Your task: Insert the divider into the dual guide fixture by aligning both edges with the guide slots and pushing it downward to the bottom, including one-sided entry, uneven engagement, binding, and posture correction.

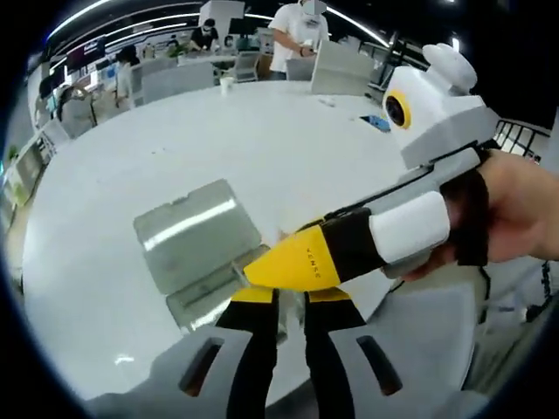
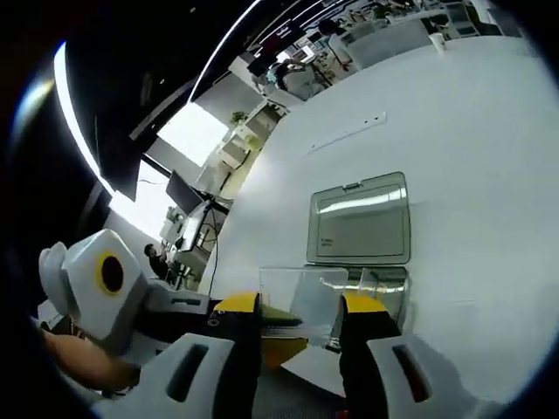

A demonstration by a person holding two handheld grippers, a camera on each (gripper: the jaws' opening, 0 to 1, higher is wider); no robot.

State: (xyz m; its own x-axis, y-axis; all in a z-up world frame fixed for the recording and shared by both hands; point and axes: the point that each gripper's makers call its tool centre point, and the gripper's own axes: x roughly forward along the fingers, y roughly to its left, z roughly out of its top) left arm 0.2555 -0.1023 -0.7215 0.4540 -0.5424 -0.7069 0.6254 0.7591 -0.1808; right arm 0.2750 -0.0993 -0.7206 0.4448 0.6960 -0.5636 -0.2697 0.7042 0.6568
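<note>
One worktop (image 1: 131,175). One fixture (image 2: 360,223) on it, near the middle. One clear divider (image 2: 301,297), beside the fixture. Two grippers: left (image 1: 290,301), right (image 2: 301,319), two fingers each. One hand (image 1: 524,209) shows. Two people stand past the worktop's far edge (image 1: 297,35).

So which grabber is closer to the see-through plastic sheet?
About equal. The right gripper has the clear divider between its jaws; the left gripper reaches its lower edge from the left. Whether either grips it is unclear.
</note>
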